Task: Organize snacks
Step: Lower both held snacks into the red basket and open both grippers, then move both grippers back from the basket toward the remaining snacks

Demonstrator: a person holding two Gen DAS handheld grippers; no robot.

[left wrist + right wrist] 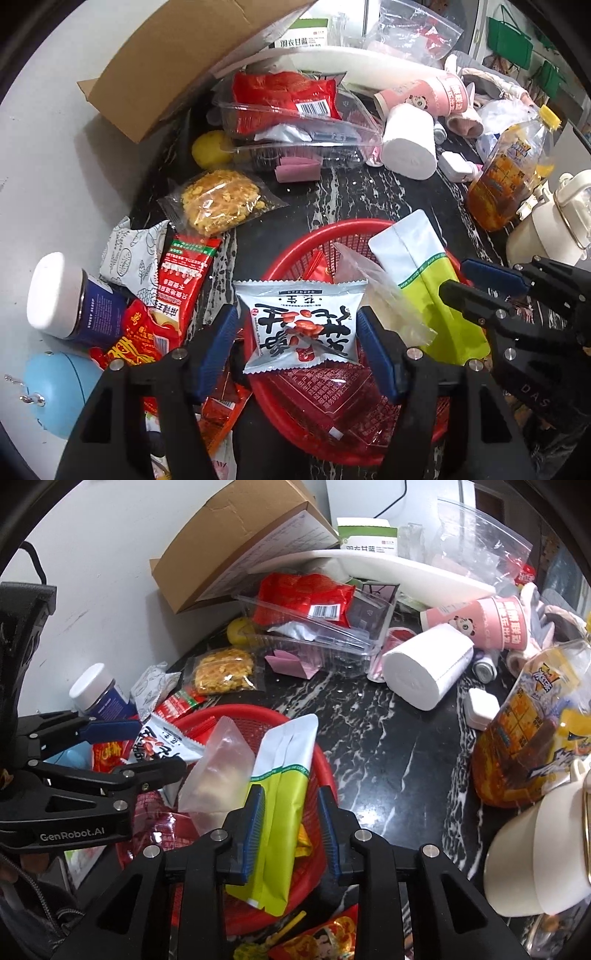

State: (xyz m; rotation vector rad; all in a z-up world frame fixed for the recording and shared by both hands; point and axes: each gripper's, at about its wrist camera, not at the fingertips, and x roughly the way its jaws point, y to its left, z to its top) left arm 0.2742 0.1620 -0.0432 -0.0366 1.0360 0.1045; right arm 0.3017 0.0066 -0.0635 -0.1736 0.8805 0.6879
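Snacks are being gathered into the red basket at lower centre. The white peanut packet is gripped between the left fingers above it; the green-and-white pouch lies released between the parted right fingers. Next, the packet's release is likely called for, then loose packets on the bench.

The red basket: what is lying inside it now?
In the red basket lie a green-and-white pouch, a cloudy plastic bag and flat red packets. The peanut packet hangs over it. What lies beneath them is covered.
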